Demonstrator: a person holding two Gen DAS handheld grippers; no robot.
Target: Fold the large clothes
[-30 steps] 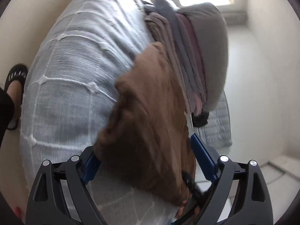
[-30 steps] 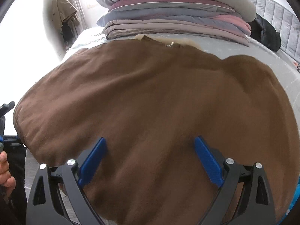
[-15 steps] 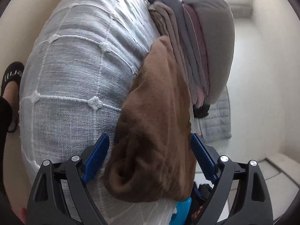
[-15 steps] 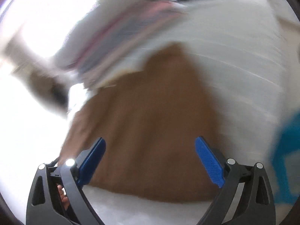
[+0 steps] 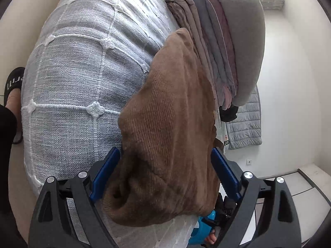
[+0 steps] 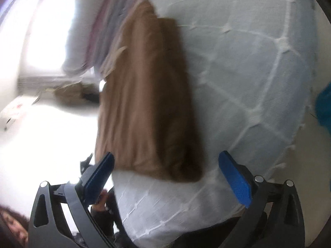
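A brown knit garment (image 5: pixel 169 124) lies folded into a long strip on the pale blue bedspread (image 5: pixel 82 62), its far end against a stack of folded clothes (image 5: pixel 227 41). My left gripper (image 5: pixel 165 173) is open, with its blue pads on either side of the garment's rolled near end. In the blurred right wrist view the same garment (image 6: pixel 149 95) runs away from me across the bedspread (image 6: pixel 248 72). My right gripper (image 6: pixel 171 171) is open and its jaws are still opening. The garment's near edge lies just ahead between the fingers, and the pads do not press it.
A grey quilted jacket (image 5: pixel 244 124) and a black item (image 5: pixel 228 113) lie beyond the stack. A foot in a black slipper (image 5: pixel 12 86) stands on the floor at the left. A teal object with a hand (image 5: pixel 198 233) shows under the garment's near corner. The window (image 6: pixel 47 31) glares brightly.
The right gripper has swung and rolled from the garment's broad face round to its narrow end. The garment now lies as a narrower strip. The left gripper has edged in on its rolled end.
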